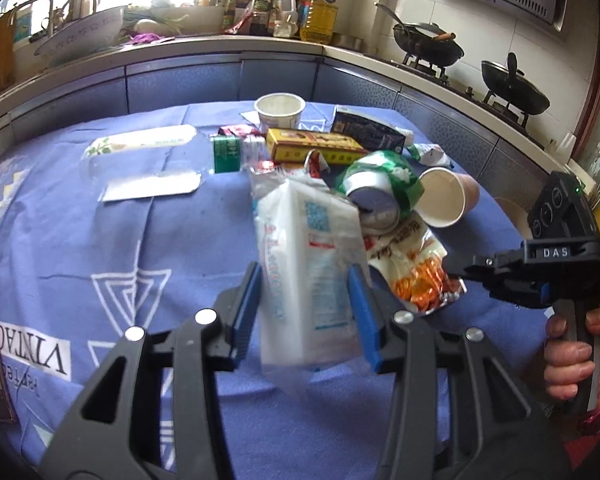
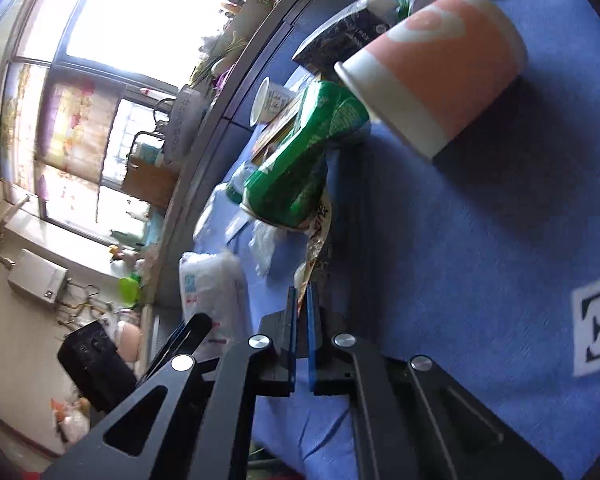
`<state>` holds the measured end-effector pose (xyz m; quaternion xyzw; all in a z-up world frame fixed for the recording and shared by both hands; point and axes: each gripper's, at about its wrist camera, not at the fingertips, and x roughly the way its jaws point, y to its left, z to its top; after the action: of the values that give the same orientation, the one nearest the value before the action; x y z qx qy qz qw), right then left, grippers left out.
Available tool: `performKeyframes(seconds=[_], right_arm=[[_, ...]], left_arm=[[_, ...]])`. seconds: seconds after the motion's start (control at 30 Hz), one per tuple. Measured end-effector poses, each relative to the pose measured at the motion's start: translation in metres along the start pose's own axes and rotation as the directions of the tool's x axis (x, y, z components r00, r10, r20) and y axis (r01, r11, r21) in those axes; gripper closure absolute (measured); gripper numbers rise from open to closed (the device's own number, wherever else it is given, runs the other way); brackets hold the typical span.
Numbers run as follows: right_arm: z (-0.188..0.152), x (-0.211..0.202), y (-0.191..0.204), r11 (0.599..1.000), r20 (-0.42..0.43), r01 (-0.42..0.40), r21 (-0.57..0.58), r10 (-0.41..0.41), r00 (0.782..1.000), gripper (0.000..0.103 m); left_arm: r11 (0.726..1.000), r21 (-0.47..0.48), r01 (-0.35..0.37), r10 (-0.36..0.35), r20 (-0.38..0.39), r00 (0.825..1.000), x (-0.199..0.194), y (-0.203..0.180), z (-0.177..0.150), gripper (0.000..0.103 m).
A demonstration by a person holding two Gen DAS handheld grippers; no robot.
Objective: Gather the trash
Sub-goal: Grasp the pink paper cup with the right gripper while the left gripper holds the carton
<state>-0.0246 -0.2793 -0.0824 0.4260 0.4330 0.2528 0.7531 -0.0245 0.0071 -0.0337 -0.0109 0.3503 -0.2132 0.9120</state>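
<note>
My left gripper (image 1: 306, 276) is shut on a white plastic package (image 1: 312, 240) with blue and red print, its blue pads (image 1: 246, 304) pressing both sides. To the right, a hand (image 1: 572, 356) holds my right gripper (image 1: 470, 270), which is shut on the edge of an orange and yellow snack wrapper (image 1: 416, 276). The right wrist view shows its fingers closed (image 2: 302, 292) with the wrapper's edge (image 2: 314, 248) pinched between them. A crushed green can (image 1: 380, 188) (image 2: 300, 168) lies on that wrapper. A pink and white paper cup (image 1: 448, 196) (image 2: 440, 68) lies on its side beside the can.
A blue cloth (image 1: 100, 240) covers the table. Farther back lie a yellow box (image 1: 312, 144), a dark carton (image 1: 368, 128), a white tub (image 1: 280, 110), a clear bottle (image 1: 228, 152) and flat white wrappers (image 1: 152, 186). Behind stand a counter with bottles (image 1: 316, 16) and two woks (image 1: 428, 44).
</note>
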Motion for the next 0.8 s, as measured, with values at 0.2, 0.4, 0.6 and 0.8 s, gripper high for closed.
performKeyframes(seconds=[0.2,0.4,0.6,0.8], right_arm=[[0.007,0.004,0.016,0.999,-0.050,-0.050,-0.022,0.049,0.998,0.099],[0.017,0.002,0.049,0.966,0.077,0.115,-0.231,-0.099,0.992,0.100],[0.000,-0.028,0.059,0.888,0.232,0.272,-0.370,-0.195,0.953,0.099],[-0.053,-0.142,0.013,0.749,0.703,0.647,-0.141,-0.385,0.599,0.026]], left_arm=[[1.000,-0.006,0.005,-0.005,0.038,0.999,-0.010,-0.004,0.008,0.060],[1.000,-0.009,-0.006,0.006,0.018,1.000,-0.006,-0.009,0.007,0.060],[0.998,0.047,0.044,-0.043,-0.013,0.999,0.004,-0.034,0.004,0.060],[0.983,0.153,0.097,-0.083,-0.096,0.992,0.033,-0.076,-0.005,0.060]])
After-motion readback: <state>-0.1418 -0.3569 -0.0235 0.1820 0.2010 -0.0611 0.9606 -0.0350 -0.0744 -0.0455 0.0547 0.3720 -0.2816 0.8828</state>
